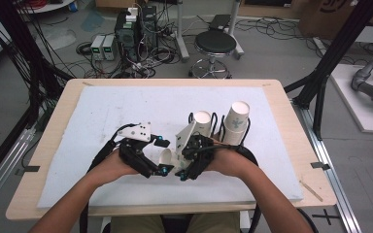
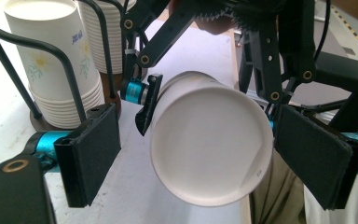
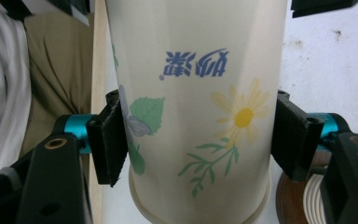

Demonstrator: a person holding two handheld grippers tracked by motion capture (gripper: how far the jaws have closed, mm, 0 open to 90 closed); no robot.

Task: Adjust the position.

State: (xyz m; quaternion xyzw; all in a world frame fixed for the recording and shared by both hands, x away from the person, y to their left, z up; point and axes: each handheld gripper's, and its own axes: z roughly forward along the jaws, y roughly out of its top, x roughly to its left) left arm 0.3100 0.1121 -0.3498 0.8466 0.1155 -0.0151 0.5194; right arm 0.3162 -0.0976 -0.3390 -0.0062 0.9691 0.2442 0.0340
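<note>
Two tongs meet near the front middle of the table. The right gripper (image 3: pixel 193 140) pinches a flowered paper cup (image 3: pixel 193 93), pads squeezing both sides of it; in the left gripper view the cup's white bottom (image 2: pixel 212 144) faces the camera. The left gripper (image 2: pixel 212 154) stands spread, one pad at 9 o'clock of that bottom, the other at 3, neither touching. From above, the cup (image 1: pixel 165 156) shows as a pale sliver between the two tools, mostly covered by them.

Just past the right hand (image 1: pixel 230 162), at 12 o'clock, two cup stacks (image 1: pixel 237 121) sit in a black wire holder (image 1: pixel 218 124). Everything rests on a white foam sheet (image 1: pixel 102 121) laid over a wooden table (image 1: pixel 43 145). Beyond the far edge: a round stool (image 1: pixel 215 43), computer boxes (image 1: pixel 131 29) and tangled cables on a grey floor. The holder's base is hard to make out.
</note>
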